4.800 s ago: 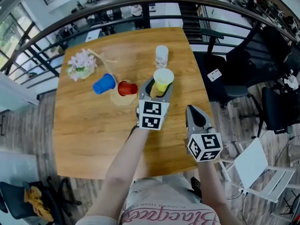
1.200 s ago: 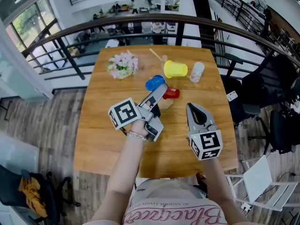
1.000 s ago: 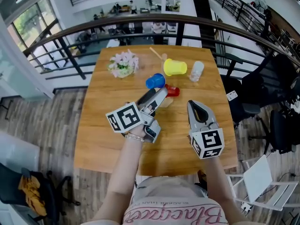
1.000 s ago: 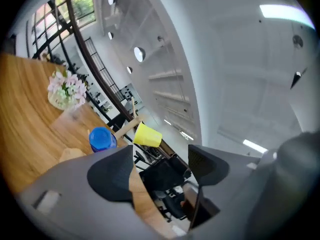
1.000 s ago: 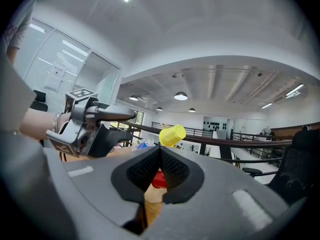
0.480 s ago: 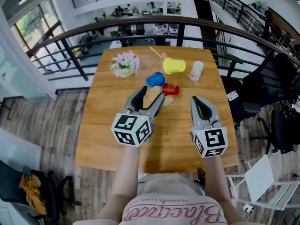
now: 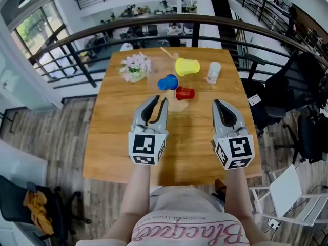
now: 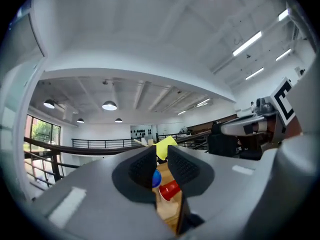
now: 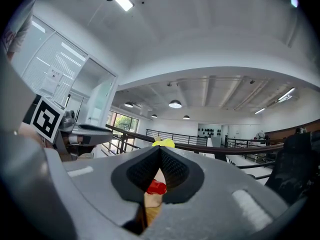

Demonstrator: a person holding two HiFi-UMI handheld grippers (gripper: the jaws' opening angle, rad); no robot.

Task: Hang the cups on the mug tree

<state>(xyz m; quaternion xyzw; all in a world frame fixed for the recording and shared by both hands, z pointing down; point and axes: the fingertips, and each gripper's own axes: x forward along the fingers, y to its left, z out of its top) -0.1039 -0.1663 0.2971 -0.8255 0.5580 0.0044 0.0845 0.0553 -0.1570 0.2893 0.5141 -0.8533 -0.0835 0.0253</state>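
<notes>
Wooden surface (image 7: 110, 137) under both hands: left gripper (image 7: 160, 100) jaws have just been closing to a slit with nothing between them; right gripper (image 7: 217, 103) jaws together, empty. Ahead of them, blue cup (image 7: 167, 82), red cup (image 7: 184, 93) and yellow cup (image 7: 186, 66) seem hung on the mug tree (image 7: 175, 105). The clear cup (image 7: 213, 72), well beyond the right jaws, likely comes next, which calls for a reach with jaws opened.

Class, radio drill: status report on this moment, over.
Left hand-held gripper empty, jaws just closing, slight gap; right hand-held gripper shut, empty. Yellow cup, blue cup, red cup on mug tree; clear cup on table. Nothing in the way.
</notes>
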